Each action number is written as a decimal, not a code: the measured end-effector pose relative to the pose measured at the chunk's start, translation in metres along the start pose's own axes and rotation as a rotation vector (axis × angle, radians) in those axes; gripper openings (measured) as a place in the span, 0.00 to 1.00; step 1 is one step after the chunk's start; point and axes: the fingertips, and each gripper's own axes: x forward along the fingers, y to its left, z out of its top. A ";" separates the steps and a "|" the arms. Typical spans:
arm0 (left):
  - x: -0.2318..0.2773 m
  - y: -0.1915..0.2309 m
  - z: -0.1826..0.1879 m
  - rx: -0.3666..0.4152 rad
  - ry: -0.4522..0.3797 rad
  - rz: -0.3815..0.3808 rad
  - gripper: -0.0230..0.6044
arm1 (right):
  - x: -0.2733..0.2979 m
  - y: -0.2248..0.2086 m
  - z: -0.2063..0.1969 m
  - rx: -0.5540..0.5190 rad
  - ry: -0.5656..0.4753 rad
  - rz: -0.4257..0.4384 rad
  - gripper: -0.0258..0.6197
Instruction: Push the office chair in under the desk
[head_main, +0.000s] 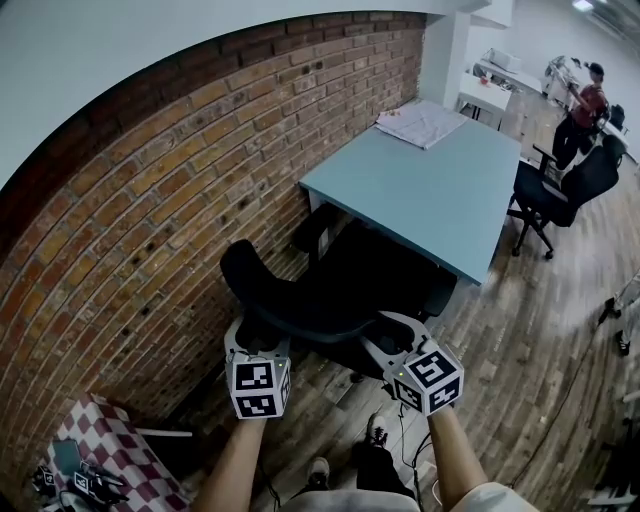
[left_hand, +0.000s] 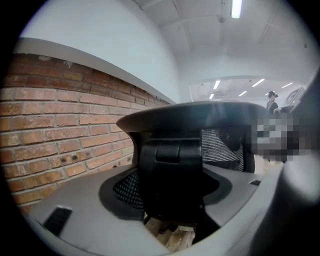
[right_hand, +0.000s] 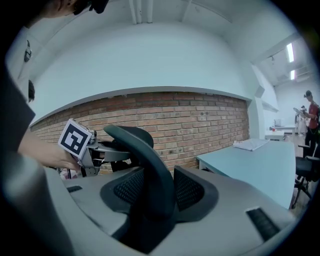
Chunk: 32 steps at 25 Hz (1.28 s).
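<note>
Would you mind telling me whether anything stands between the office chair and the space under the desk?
Nothing visible does. The office chair stands right at the desk, its front seemingly under the near edge already. The space beneath it is dark, so something low there cannot be ruled out.

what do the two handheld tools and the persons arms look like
Both the left tool and the right tool have pale grey moulded bodies with curved jaws lined with black dimpled pads. Each carries a white cube printed with black square markers; the right one's shows a small green light. The forearms are bare, with a pale short sleeve at the right arm.
</note>
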 end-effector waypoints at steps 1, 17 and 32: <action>0.001 -0.001 0.002 0.001 -0.003 0.002 0.56 | 0.000 -0.002 0.001 0.001 -0.002 -0.002 0.33; 0.018 0.000 0.010 0.016 -0.035 -0.024 0.56 | 0.009 -0.011 0.003 0.038 -0.029 -0.011 0.36; 0.021 0.009 0.016 0.007 -0.087 -0.002 0.56 | 0.019 -0.012 0.009 0.082 -0.101 -0.049 0.38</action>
